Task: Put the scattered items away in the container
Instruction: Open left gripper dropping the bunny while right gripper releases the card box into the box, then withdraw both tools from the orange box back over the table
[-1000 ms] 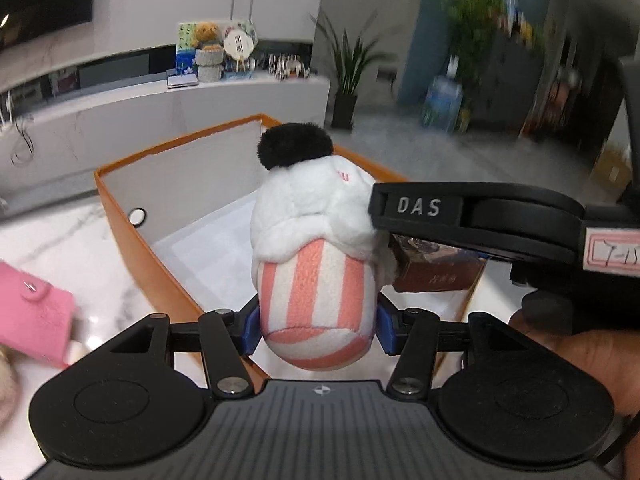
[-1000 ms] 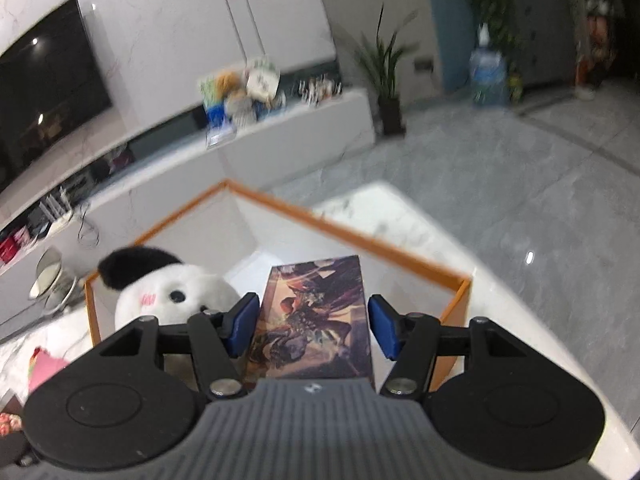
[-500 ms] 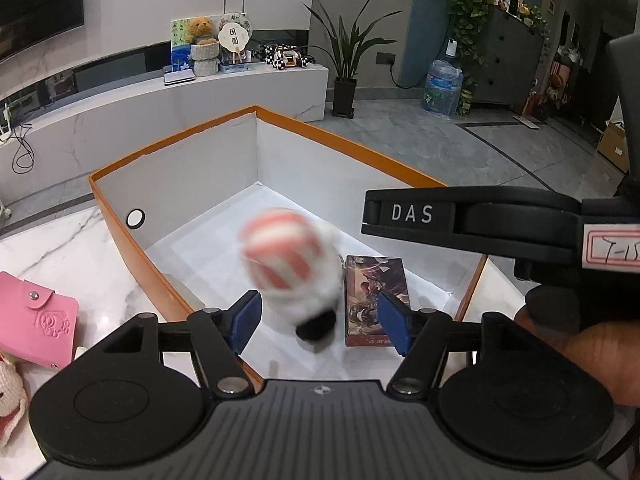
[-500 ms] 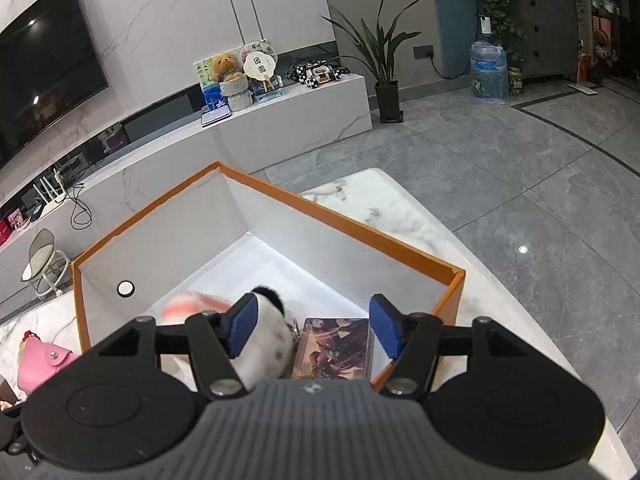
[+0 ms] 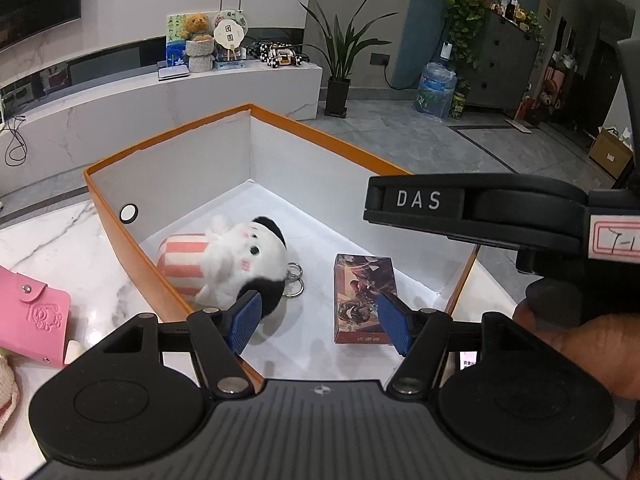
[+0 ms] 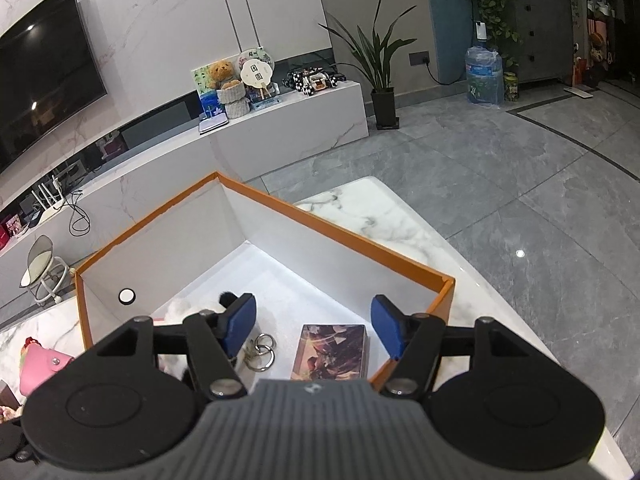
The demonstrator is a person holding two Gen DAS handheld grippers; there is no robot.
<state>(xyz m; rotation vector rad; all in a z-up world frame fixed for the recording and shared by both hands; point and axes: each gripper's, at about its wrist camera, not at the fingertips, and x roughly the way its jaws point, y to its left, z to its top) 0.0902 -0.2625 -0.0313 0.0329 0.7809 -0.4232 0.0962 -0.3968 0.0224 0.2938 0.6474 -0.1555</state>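
The orange box [image 5: 168,148] with white inner walls stands on the marble table. On its floor lies a white plush toy [image 5: 236,260] with black patches and a pink-striped body, its key rings [image 5: 294,280] beside it. Right of it, a picture-printed card box [image 5: 362,296] lies flat. My left gripper [image 5: 320,324] hovers open above the box's near edge, nothing between its blue pads. In the right wrist view my right gripper [image 6: 313,328] is open over the card box [image 6: 332,350] and key rings [image 6: 262,354]; the plush toy [image 6: 180,308] is mostly hidden behind its left finger.
A pink wallet [image 5: 28,316] lies on the table left of the box, with a knitted item [image 5: 6,392] at the picture's edge. The right gripper's black body [image 5: 480,208] and a hand [image 5: 580,352] are close on the right. The table edge [image 6: 500,292] runs just beyond the box.
The left gripper opened and the plush toy dropped onto the box floor, coming to rest on its side. The card box left the right gripper's pads and now lies flat in the box.
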